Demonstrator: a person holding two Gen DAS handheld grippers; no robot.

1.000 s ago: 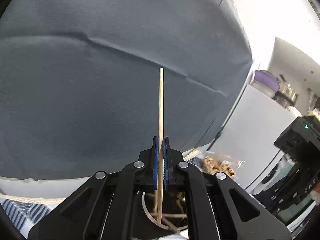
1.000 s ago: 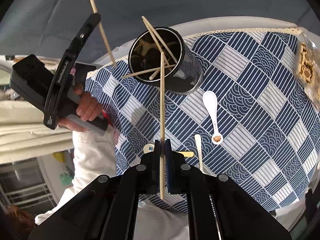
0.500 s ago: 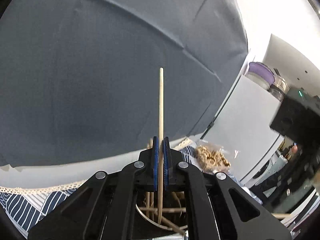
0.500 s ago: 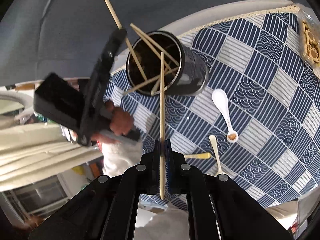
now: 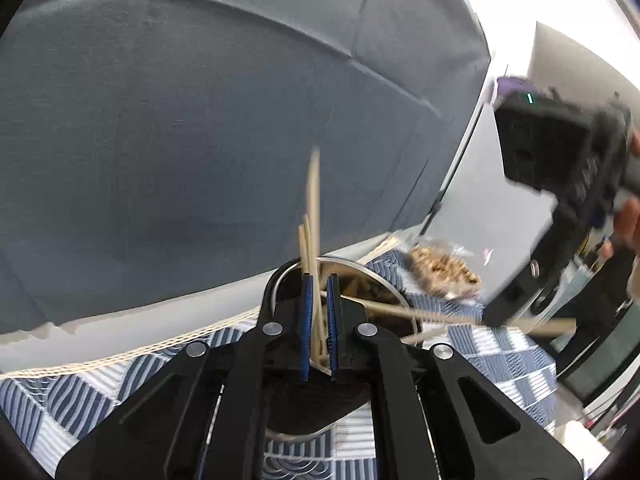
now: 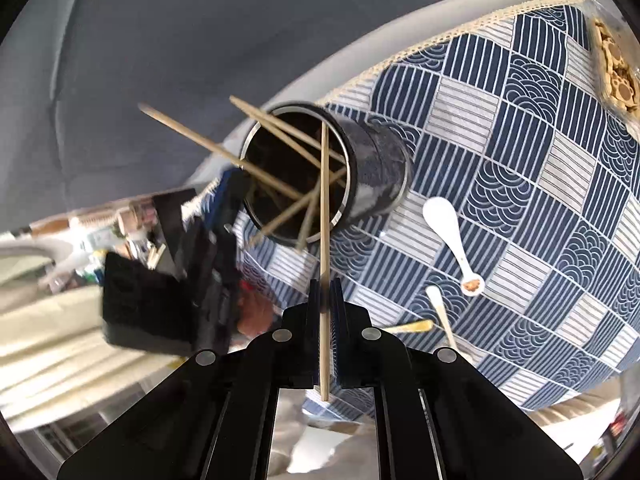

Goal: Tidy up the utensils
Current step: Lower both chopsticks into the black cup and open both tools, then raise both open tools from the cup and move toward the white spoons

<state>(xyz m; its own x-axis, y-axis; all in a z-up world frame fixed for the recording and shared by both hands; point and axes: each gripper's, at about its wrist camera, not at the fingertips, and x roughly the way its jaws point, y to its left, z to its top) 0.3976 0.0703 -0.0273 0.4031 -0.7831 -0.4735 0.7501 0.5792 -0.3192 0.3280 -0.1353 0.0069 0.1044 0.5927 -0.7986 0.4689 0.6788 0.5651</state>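
Note:
A dark cylindrical cup (image 6: 380, 176) holding several wooden chopsticks stands on the blue patterned tablecloth (image 6: 520, 160). My left gripper (image 5: 319, 320) sits right over the cup's rim (image 5: 376, 276). Its jaws are opening: a blurred chopstick (image 5: 314, 200) stands loose and tilted between the blue pads, its lower end in the cup. In the right wrist view the left gripper (image 6: 234, 188) is a blur at the cup's left side. My right gripper (image 6: 325, 292) is shut on another chopstick (image 6: 325, 200), whose tip reaches over the cup's mouth.
A white spoon (image 6: 444, 220) with a brown-marked handle end lies right of the cup. A second pale utensil (image 6: 438, 304) and a yellow one (image 6: 412, 326) lie nearer me. A clear snack bag (image 6: 616, 64) sits at the cloth's far right. A grey backdrop hangs behind.
The left gripper came down onto the cup and its pads parted, leaving its chopstick loose and tilted. The right gripper rolled and drew closer to the cup with its chopstick.

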